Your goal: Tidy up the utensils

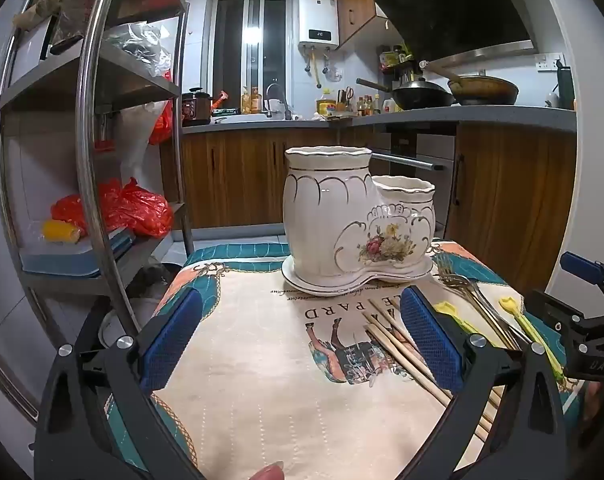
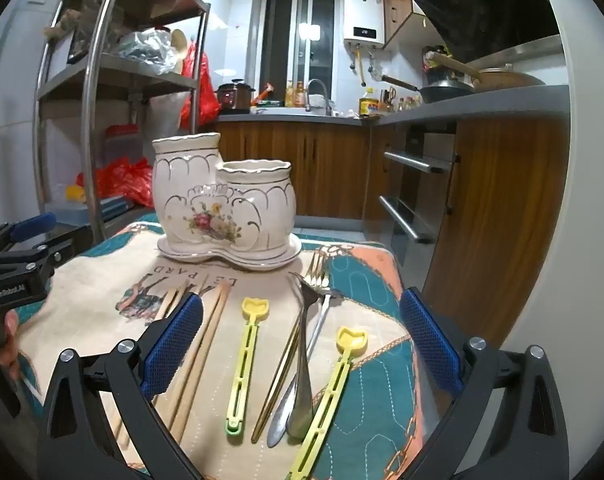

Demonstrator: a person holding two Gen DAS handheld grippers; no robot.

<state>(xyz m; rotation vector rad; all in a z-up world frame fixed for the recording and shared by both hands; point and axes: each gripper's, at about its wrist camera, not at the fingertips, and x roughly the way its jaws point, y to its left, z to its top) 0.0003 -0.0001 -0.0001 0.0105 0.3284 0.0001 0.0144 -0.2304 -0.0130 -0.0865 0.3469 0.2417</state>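
Nearest the lens in the right wrist view, the right gripper [image 2: 302, 344] stands spread to its widest, its blue-padded fingers [image 2: 174, 344] apart over the printed cloth with nothing clamped between them. From left to right beneath it on the small cloth-covered table [image 2: 366, 392] lie a bundle of pale wooden chopsticks [image 2: 200, 356] partly behind the left finger, a yellow-green slotted plastic utensil with a tulip-shaped head [image 2: 244, 360], a slim gold-coloured fork [image 2: 286, 360], a pair of steel spoons [image 2: 300, 392] lying crossed over each other and touching the gold piece, and a second yellow tulip-headed utensil [image 2: 334, 396] tilted toward the lower edge. More fork tines [image 2: 318, 272] show just beyond the spoons, near the holder. Behind the row, at the far edge of the table, a white ceramic utensil holder with two joined pots, gold trim and a flower print [image 2: 222, 208] sits upright on its matching saucer; both pots look empty from this angle. In the left wrist view, the left gripper [image 1: 302, 344] is likewise fully spread and grips nothing; it hovers over the bare cloth left of the chopsticks, facing the holder. A fingertip [image 1: 268, 472] of the person shows at the bottom edge.
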